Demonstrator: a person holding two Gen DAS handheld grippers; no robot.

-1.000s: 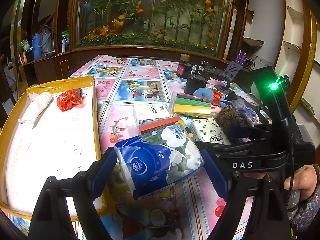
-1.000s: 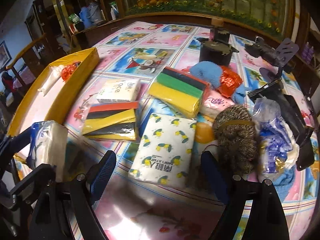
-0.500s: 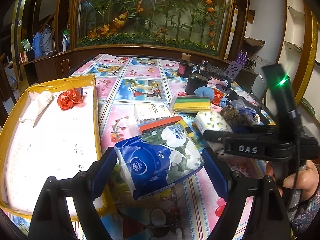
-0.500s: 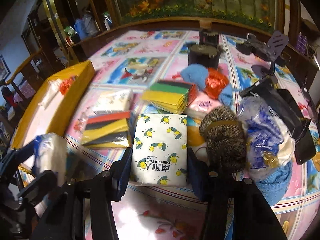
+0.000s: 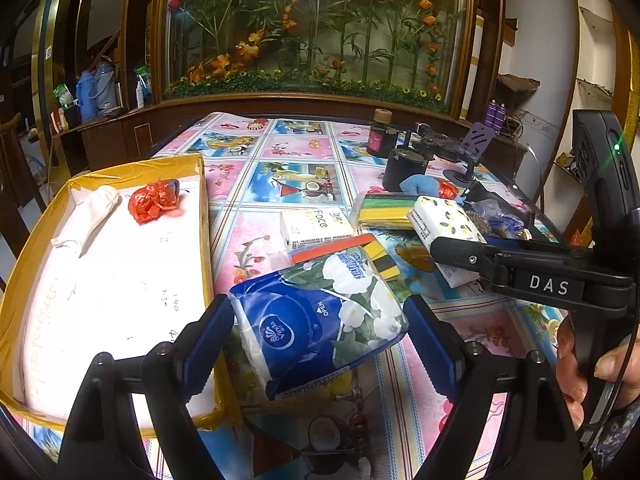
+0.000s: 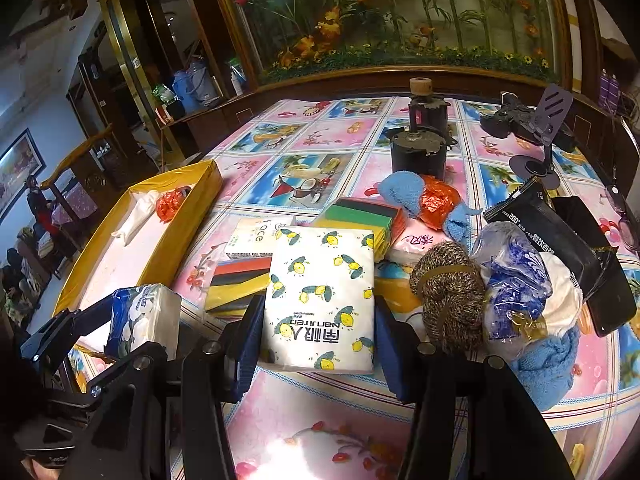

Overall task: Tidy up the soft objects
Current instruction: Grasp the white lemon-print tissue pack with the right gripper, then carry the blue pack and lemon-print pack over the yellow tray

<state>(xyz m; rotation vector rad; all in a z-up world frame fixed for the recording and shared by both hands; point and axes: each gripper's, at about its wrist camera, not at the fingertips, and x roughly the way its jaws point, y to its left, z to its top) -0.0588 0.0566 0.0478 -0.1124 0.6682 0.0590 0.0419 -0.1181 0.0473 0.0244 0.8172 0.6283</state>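
My left gripper (image 5: pixel 318 320) is shut on a blue flowered tissue pack (image 5: pixel 320 316), held above the table beside the yellow-rimmed tray (image 5: pixel 206 240); this pack also shows in the right wrist view (image 6: pixel 142 320). My right gripper (image 6: pixel 318 328) is shut on a white lemon-print tissue pack (image 6: pixel 322 296), lifted off the table; it also shows in the left wrist view (image 5: pixel 444 224). In the tray lie a white cloth (image 5: pixel 94 212) and a red crumpled bag (image 5: pixel 154 202).
On the table lie a white "Face" tissue box (image 5: pixel 316 224), two striped sponge packs (image 6: pixel 236 284) (image 6: pixel 360 216), a knitted ball (image 6: pixel 448 288), blue towels (image 6: pixel 404 192), a bagged bundle (image 6: pixel 516 284), a black pouch (image 6: pixel 560 240), a black pot (image 6: pixel 418 152) and a phone stand (image 6: pixel 548 136).
My right gripper closed on the lemon-print tissue pack and lifted it off the table. My left gripper has kept the blue pack in place.
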